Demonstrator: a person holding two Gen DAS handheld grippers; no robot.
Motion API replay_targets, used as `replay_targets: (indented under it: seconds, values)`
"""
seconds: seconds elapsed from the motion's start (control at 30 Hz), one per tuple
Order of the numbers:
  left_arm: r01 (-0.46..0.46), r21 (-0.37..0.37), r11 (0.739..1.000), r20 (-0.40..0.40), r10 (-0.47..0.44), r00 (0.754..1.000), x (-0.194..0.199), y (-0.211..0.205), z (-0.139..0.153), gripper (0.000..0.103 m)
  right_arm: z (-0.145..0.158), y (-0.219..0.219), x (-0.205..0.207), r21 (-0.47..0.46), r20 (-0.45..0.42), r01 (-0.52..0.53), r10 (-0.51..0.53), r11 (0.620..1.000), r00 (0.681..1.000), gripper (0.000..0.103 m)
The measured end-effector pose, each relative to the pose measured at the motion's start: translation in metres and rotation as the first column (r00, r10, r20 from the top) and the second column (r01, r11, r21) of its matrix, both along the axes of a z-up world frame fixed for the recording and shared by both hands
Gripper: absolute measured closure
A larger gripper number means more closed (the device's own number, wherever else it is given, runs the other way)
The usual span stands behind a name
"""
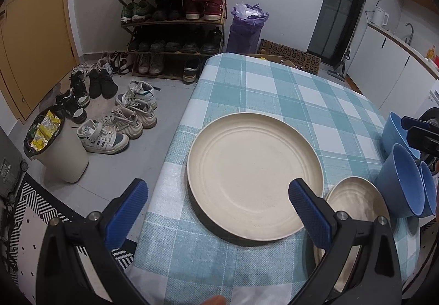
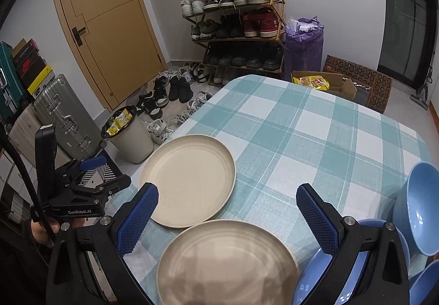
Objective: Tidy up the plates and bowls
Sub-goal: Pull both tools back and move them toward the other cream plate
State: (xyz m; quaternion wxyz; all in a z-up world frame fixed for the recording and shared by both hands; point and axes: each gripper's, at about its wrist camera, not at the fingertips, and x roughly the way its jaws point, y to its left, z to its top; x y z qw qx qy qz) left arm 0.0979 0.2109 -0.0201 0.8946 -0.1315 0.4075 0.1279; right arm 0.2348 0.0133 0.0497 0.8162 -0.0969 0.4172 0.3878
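Checked tablecloth [image 2: 315, 126]: both tools gape empty; only right wrist view shows suitcases [image 2: 63, 115], left tool [image 2: 90, 176] from outside.

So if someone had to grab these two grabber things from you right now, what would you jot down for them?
Left gripper: open, empty, over the far cream plate.
Right gripper: open, empty, above the near cream plate.
Both plates lie flat, side by side on the checked tablecloth, not stacked.
Blue bowls cluster at the right edge, some tilted.
Done: nothing visibly sorted.
Left: probably stack plates, nest bowls.
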Motion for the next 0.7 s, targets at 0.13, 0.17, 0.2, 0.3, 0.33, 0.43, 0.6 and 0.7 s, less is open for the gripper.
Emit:
replay_targets:
  seconds: [0.13,0.17,0.2,0.3,0.33,0.43,0.6,0.7]
  values:
    - [-0.008,-0.007,1.0,-0.014,0.008,1.0,0.004,0.005,-0.007,0.0,-0.01,0.009,0.008,-0.015,-0.017,-0.001,0.001,1.0,1.0,0.001]
    - [-0.009,-0.009,1.0,-0.017,0.009,1.0,0.005,0.006,-0.008,0.0,-0.013,0.011,0.01,-0.017,-0.022,-0.002,0.002,1.0,1.0,0.001]
    - [-0.01,-0.01,1.0,-0.021,0.009,1.0,0.007,0.007,-0.011,0.0,-0.016,0.012,0.012,-0.018,-0.026,-0.003,0.003,1.0,1.0,0.001]
    - [-0.013,-0.019,1.0,-0.032,0.012,0.999,0.009,0.01,-0.017,0.0,-0.023,0.018,0.016,-0.026,-0.035,-0.007,0.006,1.0,0.999,0.001]
    - [-0.016,-0.022,1.0,-0.038,0.015,0.999,0.01,0.011,-0.02,0.0,-0.026,0.02,0.017,-0.031,-0.039,-0.008,0.007,0.999,0.999,0.001]
    - [-0.017,-0.031,0.999,-0.05,0.016,0.999,0.012,0.013,-0.025,0.0,-0.033,0.024,0.019,-0.039,-0.051,-0.009,0.007,0.999,0.999,0.001]
    - [-0.013,-0.054,0.998,-0.064,0.01,0.998,0.016,0.015,-0.033,0.0,-0.044,0.032,0.025,-0.052,-0.072,-0.011,0.007,0.999,0.997,0.001]
    - [-0.002,-0.078,0.997,-0.064,-0.003,0.998,0.018,0.015,-0.039,0.001,-0.051,0.036,0.028,-0.06,-0.081,-0.01,0.005,0.998,0.997,0.001]
